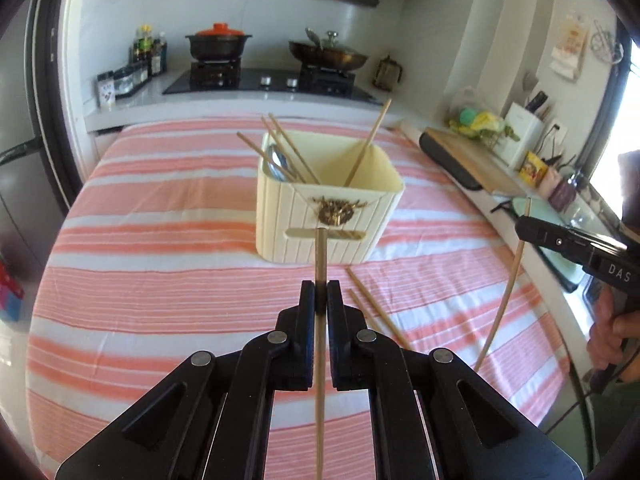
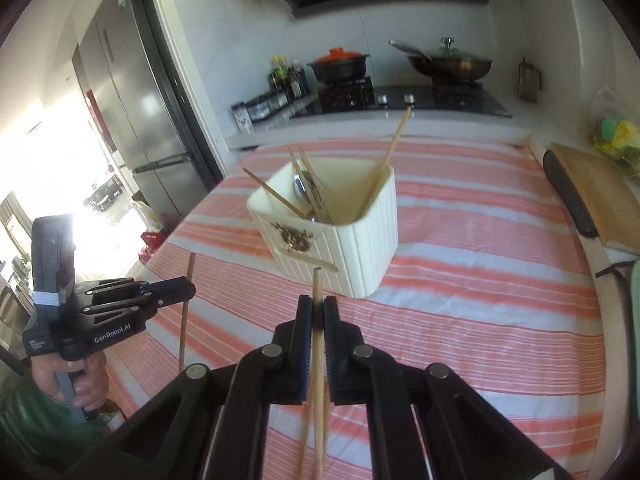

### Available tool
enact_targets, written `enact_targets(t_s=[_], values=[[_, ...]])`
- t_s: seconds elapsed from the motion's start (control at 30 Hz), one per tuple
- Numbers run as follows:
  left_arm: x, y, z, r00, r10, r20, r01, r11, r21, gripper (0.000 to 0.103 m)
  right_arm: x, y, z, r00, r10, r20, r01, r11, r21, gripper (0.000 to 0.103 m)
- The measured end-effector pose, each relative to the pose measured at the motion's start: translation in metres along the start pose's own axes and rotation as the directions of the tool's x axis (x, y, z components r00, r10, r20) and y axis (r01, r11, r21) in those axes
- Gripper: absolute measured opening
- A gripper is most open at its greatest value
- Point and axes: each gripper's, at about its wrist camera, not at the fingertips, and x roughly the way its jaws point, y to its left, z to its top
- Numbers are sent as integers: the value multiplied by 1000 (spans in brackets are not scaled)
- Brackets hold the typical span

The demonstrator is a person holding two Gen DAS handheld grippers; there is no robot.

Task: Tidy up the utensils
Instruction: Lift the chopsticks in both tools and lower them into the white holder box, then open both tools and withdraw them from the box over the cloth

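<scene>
A cream ribbed utensil box (image 1: 332,216) stands on the striped cloth; it also shows in the right wrist view (image 2: 340,236). It holds several chopsticks (image 1: 288,152) and a metal spoon (image 1: 277,164). My left gripper (image 1: 321,292) is shut on one wooden chopstick (image 1: 319,360), held upright in front of the box. My right gripper (image 2: 317,308) is shut on another chopstick (image 2: 318,380), also short of the box. Two loose chopsticks (image 1: 376,312) lie on the cloth near the box. Each gripper shows in the other's view, the right one (image 1: 524,228) and the left one (image 2: 188,284).
A pink and white striped cloth (image 1: 160,280) covers the table. A stove with a black pot (image 1: 218,46) and a wok (image 1: 328,56) stands behind. A cutting board (image 1: 472,160) and counter clutter lie to the right. A fridge (image 2: 132,92) stands at the left.
</scene>
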Motion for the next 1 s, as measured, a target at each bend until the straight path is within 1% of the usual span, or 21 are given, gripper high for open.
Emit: enact_targets(t_s=[0.1,0.2,0.33,0.43,0.53,0.6,0.67,0.73,0.8,0.87,0.93,1.0], values=[[-25,-3,8,998,-21,67,21,1000,-8,4,-26,9,8,996,-7,87,8,1000,-12,6],[-39,-7,19,991,-41,128,45,999,-24,3,-41,17,19,985,-26,169,29,999,-20,6],[-59,-4,46,981,-61,185,69,997,-37,3,-52,21,45,971,-36,238,40,999,-9,6],[-70,2,78,971,-64,231,79,995,-57,3,-54,21,76,962,-43,270,46,999,-4,6],[-76,7,114,953,-40,299,65,995,-72,3,-51,20,114,954,-50,294,55,998,-9,6],[-73,10,137,943,-22,333,53,995,-85,3,-47,22,140,944,-62,324,73,997,-22,6],[-61,13,154,936,10,351,26,995,-95,3,-40,23,161,933,-78,350,99,994,-42,6],[-41,17,166,939,31,342,7,994,-107,3,-28,23,176,927,-94,362,121,991,-54,6],[-15,23,173,952,43,303,-5,992,-124,3,-8,20,186,929,-113,352,144,987,-65,6],[16,28,173,969,47,241,-16,991,-133,3,18,15,189,942,-127,309,157,985,-74,6],[48,32,170,986,46,161,-23,990,-138,3,47,8,188,960,-133,245,156,985,-75,6],[77,36,164,994,52,94,-38,989,-139,3,79,1,183,977,-141,161,154,986,-71,6]])
